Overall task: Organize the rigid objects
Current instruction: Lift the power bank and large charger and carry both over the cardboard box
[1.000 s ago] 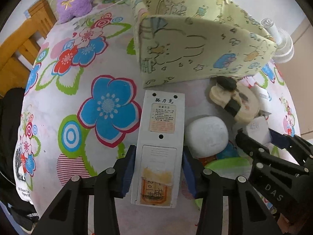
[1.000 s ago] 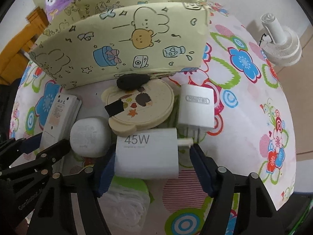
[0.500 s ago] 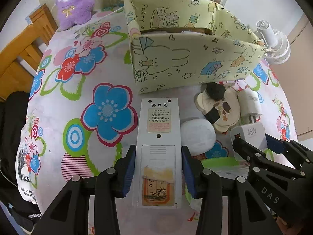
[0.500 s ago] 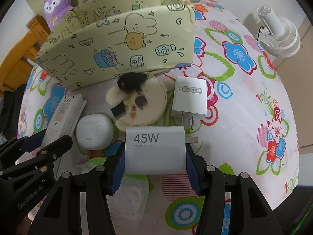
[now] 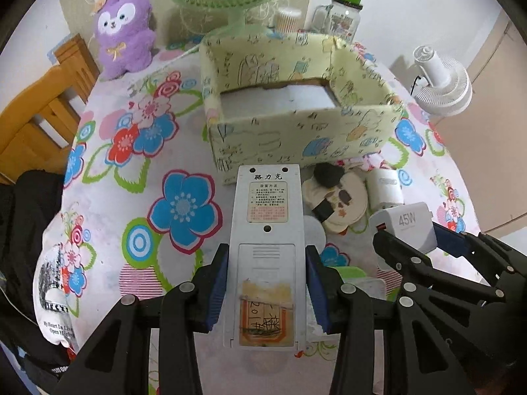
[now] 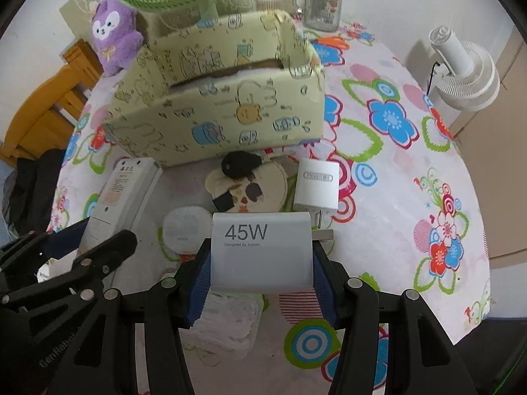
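The left claw (image 5: 266,293) is clamped on a long white remote control (image 5: 266,250), its blue pads pressing the two long edges at the battery-cover end, so most of the body sticks out ahead toward 12 o'clock. It is a stiff plastic shell, probably light, and the smooth sides could slip or pivot with that much overhang; a hold nearer the middle would likely steady it. The right claw (image 6: 262,270) is gripping a white 45W charger (image 6: 262,250) across its flat side faces, prongs pointing to 3 o'clock. That block looks dense for its size, hard and glossy, and the broad flat faces are the sensible place to pinch (the prongs are not).

Both things seem lifted clear of the flowered tabletop (image 6: 395,197). At 12 o'clock from each claw stands the pale yellow cartoon-print box (image 5: 296,131), open-topped, its walls soft-looking and a little bowed. Inside, only a white base or liner shows above a strip of brown; I cannot tell whether anything lies deeper in it.

Left on the tabletop in front of the box: a smaller white charger (image 6: 318,187), a round cream case (image 6: 250,187) with a black oval thing (image 6: 238,163) on its rim, and a white rounded case (image 6: 184,227).
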`<state>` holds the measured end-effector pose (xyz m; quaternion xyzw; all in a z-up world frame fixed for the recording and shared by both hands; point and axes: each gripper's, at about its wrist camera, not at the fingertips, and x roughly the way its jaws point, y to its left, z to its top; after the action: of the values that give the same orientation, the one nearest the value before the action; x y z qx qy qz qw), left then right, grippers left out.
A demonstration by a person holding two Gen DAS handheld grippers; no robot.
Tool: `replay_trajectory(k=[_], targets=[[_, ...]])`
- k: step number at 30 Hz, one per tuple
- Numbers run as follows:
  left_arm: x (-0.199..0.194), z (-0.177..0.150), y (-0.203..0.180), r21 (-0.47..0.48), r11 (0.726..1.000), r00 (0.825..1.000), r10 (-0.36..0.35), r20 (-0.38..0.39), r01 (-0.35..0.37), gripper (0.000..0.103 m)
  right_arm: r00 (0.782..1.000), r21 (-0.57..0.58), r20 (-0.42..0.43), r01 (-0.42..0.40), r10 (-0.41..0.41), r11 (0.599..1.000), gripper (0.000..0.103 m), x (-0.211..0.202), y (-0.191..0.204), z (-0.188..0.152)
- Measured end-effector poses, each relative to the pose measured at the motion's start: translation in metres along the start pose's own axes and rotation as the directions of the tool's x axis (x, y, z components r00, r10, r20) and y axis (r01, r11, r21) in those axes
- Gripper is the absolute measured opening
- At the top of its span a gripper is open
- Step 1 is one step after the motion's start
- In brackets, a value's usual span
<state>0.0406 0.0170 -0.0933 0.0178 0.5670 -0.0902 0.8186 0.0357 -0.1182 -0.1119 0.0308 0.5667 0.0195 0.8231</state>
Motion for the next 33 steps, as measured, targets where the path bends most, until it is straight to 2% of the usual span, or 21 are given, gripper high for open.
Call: replay_trajectory(k=[23,33], targets=[[-0.066,0.022,-0.004,0.037,0.999,0.99,-0.023,0.136,0.018,0.045,0.992,0.019,0.12,0.028,-0.03,0.999,0.058,-0.073,0.009,0.02],[-0.069,0.037,-0.004,0.014,0.999,0.985,-0.032,0.168,0.03,0.045,0.992,-0.008,0.127,0.025,-0.024,1.0,0.058,-0.076,0.008,0.037]])
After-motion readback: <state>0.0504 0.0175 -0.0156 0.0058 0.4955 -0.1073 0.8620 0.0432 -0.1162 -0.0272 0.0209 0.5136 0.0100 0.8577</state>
